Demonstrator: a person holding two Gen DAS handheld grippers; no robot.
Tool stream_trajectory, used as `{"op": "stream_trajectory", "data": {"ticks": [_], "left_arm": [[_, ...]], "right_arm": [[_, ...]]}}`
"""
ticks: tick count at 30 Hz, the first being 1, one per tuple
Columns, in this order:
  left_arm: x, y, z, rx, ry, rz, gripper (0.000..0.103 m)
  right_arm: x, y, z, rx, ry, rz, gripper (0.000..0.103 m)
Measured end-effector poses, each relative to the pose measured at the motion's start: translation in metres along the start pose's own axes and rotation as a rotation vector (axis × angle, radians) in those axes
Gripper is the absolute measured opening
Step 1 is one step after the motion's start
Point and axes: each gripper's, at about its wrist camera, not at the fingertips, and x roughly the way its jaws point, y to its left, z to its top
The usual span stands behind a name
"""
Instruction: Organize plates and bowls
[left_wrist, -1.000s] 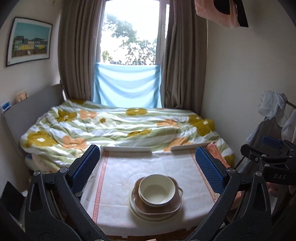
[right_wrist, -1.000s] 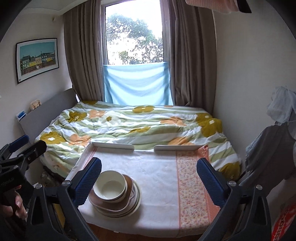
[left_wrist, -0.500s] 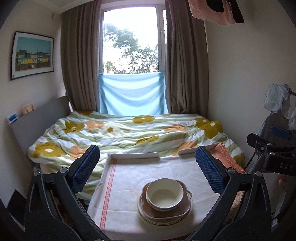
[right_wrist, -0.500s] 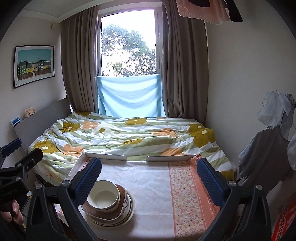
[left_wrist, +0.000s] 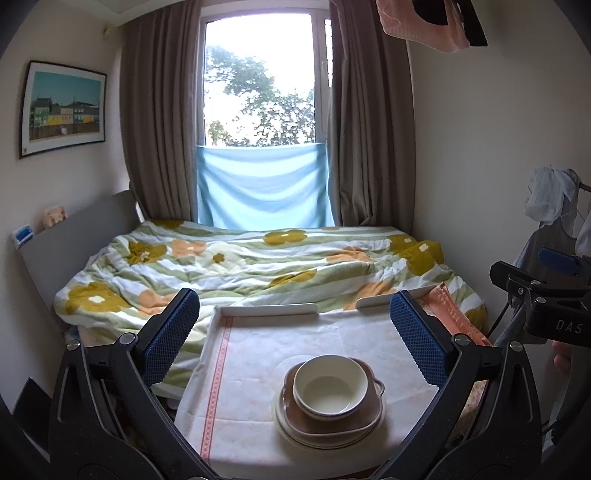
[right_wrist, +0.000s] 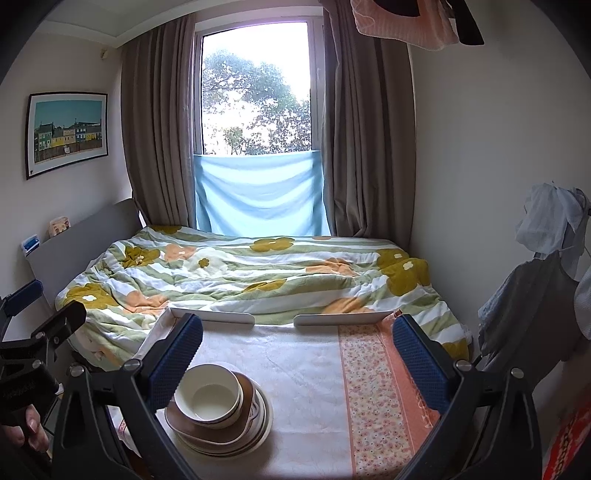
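Cream bowl (left_wrist: 330, 387) upright, mouth up, atop brown dish (left_wrist: 360, 417) with small handle on right side; both stacked on pale plates (left_wrist: 295, 434). Stack on table (left_wrist: 258, 354), near front edge, on white cloth. Left claw (left_wrist: 294, 338) fingers wide apart, empty, above stack. Right claw (right_wrist: 295, 354) spread wide, empty, stack by its left finger. Letters "DAS" readable on right claw body.

On my cloth-covered table I see one stack: a round cream bowl (left_wrist: 330, 390) (right_wrist: 208, 395), empty and upright, sits inside a brown squarish dish with a small handle (left_wrist: 369, 417) (right_wrist: 246, 417), which rests on flat cream round plates with dark rims (left_wrist: 295, 434) (right_wrist: 264, 424), near the front edge.
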Motion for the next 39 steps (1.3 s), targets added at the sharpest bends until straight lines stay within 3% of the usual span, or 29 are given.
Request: {"op": "stream_trajectory", "data": {"ticks": [39], "left_arm": [[0.0037,0.0054,-0.0053,0.002,0.014,-0.004,0.103]], "right_arm": [[0.0068,0.0026,0.0039,0.008,0.007,-0.014,0.102]]}}
